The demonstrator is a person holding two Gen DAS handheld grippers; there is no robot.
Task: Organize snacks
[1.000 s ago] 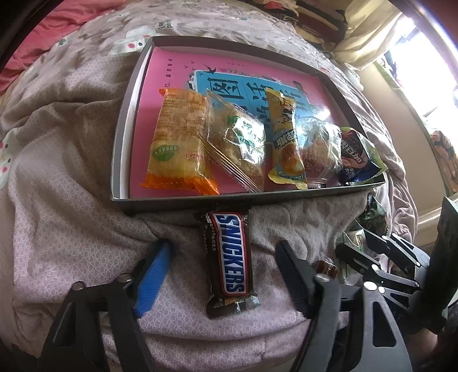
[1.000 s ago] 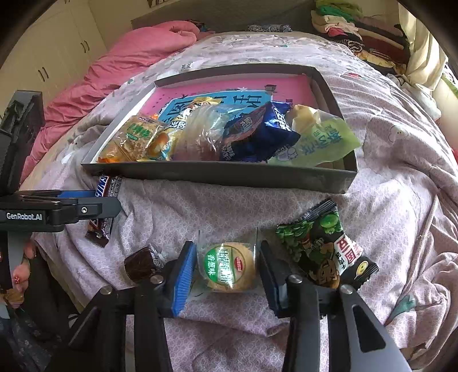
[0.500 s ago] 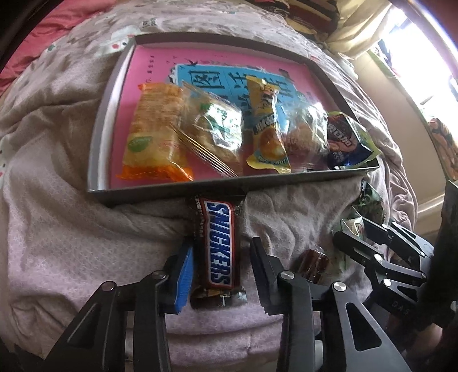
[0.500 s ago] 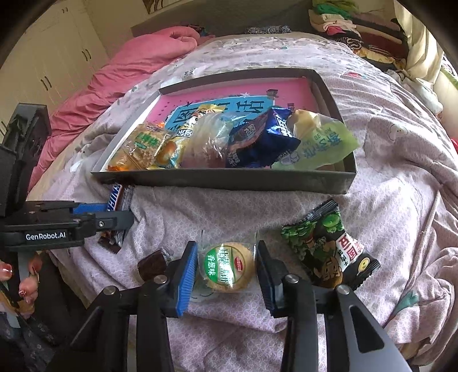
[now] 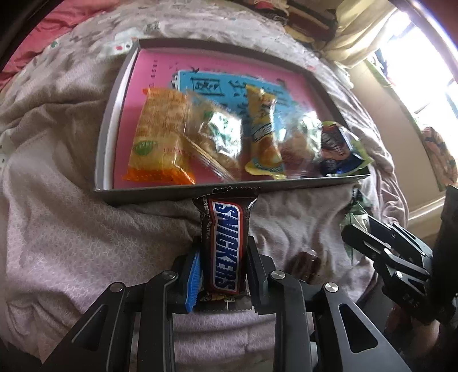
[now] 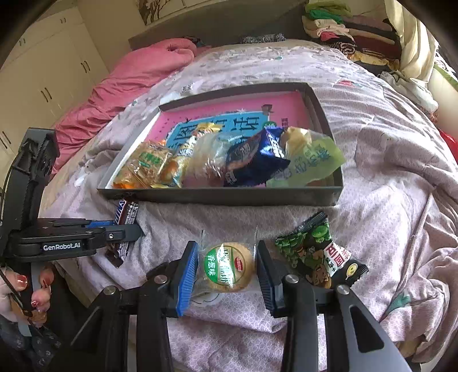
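A grey tray with a pink floor lies on the bed and holds several snack packets. My left gripper is shut on a Snickers bar and holds it just in front of the tray's near wall; it also shows in the right wrist view. My right gripper is shut on a round cookie packet with a green label, lifted a little over the bedspread. The tray sits beyond it.
A green-and-black pea snack bag lies on the bedspread right of my right gripper. A small brown candy lies right of the Snickers bar. A pink quilt is bunched at the far left. Clothes are piled behind the bed.
My left gripper closed from wide open onto the Snickers bar and lifted it toward the tray. My right gripper kept hold of the cookie packet and rose slightly.
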